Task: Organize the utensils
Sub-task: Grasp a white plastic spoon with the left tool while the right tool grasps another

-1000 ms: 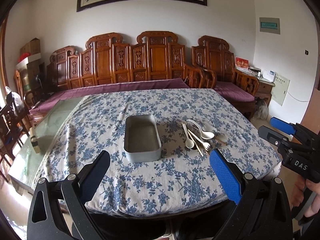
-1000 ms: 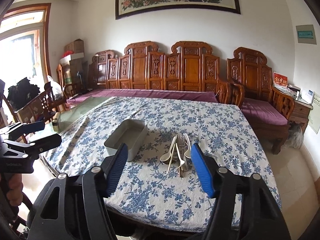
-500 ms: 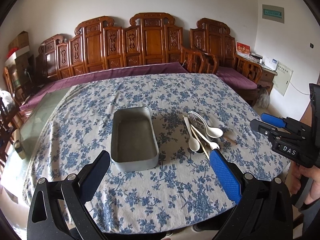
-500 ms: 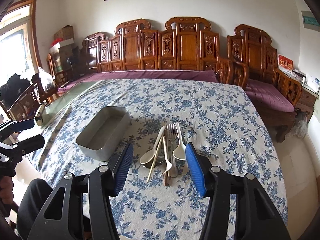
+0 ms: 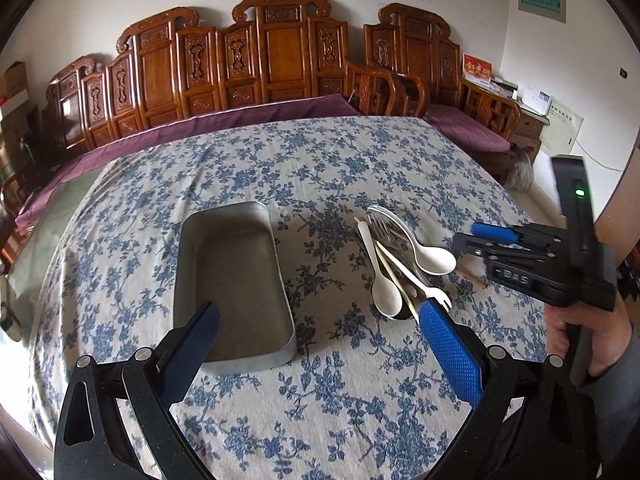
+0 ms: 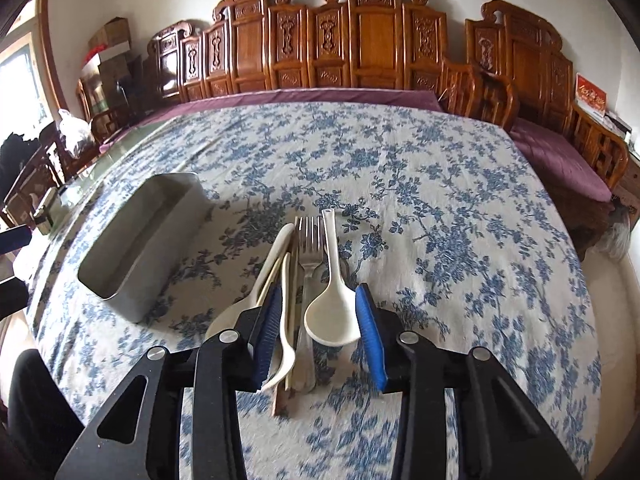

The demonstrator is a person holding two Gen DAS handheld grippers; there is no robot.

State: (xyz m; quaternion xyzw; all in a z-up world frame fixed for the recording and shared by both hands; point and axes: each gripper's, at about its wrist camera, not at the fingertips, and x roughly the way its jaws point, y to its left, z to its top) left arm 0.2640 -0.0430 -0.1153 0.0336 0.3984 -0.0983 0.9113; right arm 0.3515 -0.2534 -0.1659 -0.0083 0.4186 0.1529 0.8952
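Note:
A pile of utensils (image 5: 400, 264) lies on the floral tablecloth: white spoons (image 6: 332, 312), a metal fork (image 6: 310, 240), a white plastic fork (image 5: 436, 294) and chopsticks (image 6: 294, 276). An empty grey metal tray (image 5: 230, 284) stands left of the pile; it also shows in the right wrist view (image 6: 140, 248). My left gripper (image 5: 320, 328) is open above the table's near edge, between tray and pile. My right gripper (image 6: 316, 320) is open, low over the pile, its pads either side of a white spoon's bowl. It shows in the left wrist view (image 5: 492, 240) just right of the pile.
The table (image 5: 320, 152) is covered by a blue floral cloth, with bare glass at its left side (image 6: 76, 192). Carved wooden benches (image 5: 280, 60) with purple cushions line the far wall. A small jar (image 6: 46, 216) stands at the table's left edge.
Both grippers moved forward and down toward the table. The right gripper has closed in on the utensil pile and narrowed somewhat around a white spoon.

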